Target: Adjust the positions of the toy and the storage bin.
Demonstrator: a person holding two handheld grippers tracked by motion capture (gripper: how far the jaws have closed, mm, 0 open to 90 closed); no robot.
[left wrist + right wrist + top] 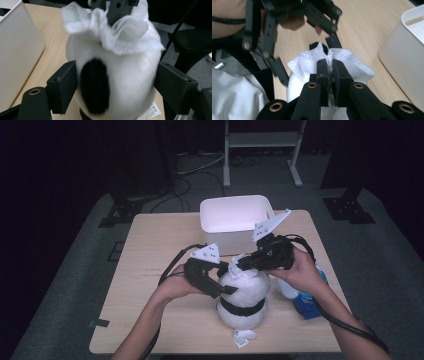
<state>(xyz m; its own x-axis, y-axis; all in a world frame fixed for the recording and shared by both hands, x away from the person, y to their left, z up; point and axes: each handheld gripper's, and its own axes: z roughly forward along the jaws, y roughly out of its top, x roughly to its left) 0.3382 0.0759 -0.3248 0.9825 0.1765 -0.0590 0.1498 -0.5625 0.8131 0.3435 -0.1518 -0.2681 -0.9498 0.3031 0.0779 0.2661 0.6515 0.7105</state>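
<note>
1. Near the middle of the pale wooden table (150, 285), just in front of the white rectangular plastic bin (235, 217), stands a round white fluffy plush toy with a black band round its lower half (242, 295).
2. At the top of the plush toy sits a crumpled white paper tissue (312, 62), gathered into a ruffled tuft.
3. The right tongs (330, 68) come in from the person's right and are clamped on that tissue: in the right gripper view the two black jaws stand almost together with the paper pinched between them, folds spreading out on either side.
4. The left tongs (113, 85) lie against the plush toy's left flank as the high view shows it, lower than the right tongs.
5. In the left gripper view the toy's white body, with an oval black patch, sits between the two jaws. Both jaws stand right at its sides; the picture is blurred, and I cannot tell whether the pads press on the fur or merely flank it.
6. The left tongs and the right tongs are near each other, the right ones above the toy's crown, the left ones beside its upper body.
7. A small white printed label (243, 337) lies on the table at the toy's foot.
8. A blue and white packet (306, 302) lies at the table's right side, behind the person's right forearm.
</note>
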